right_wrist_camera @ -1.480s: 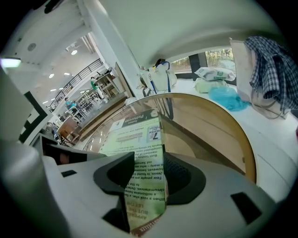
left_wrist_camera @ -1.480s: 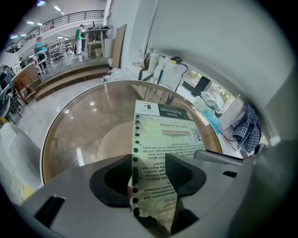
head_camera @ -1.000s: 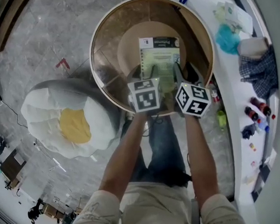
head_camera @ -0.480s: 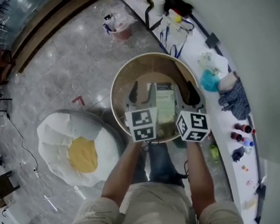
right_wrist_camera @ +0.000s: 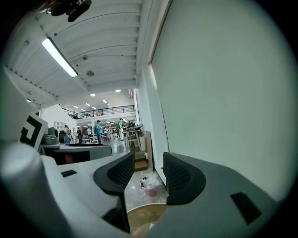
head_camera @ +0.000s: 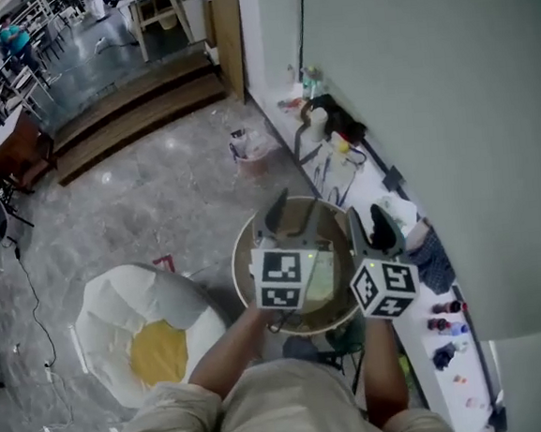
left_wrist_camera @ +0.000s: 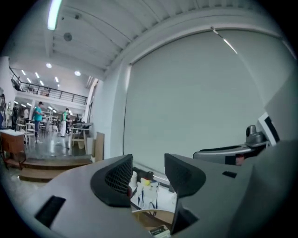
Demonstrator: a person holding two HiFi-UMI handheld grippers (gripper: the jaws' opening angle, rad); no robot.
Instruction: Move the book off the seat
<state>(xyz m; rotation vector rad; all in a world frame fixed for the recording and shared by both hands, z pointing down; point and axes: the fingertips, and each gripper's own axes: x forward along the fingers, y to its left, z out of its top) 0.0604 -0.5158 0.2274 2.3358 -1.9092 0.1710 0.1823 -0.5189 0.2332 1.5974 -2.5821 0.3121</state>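
L grip: left gripper [left_wrist_camera: 148, 179] jaws spread, nothing btw them; held high, aimed roughly level at far wall [left_wrist_camera: 195, 93].
R grip: right gripper [right_wrist_camera: 145, 173] jaws spread too, empty; same heading.
book: book [head_camera: 321, 274] lies flat in round seat [head_camera: 237, 272], below both grippers, untouched.
step: pre-grasp imo, book not yet picked.
next: lower both grippers, tip jaws down onto book's near edge, pinch, lift clear of rim, park it off seat, e.g. on counter [head_camera: 423, 347] at right.
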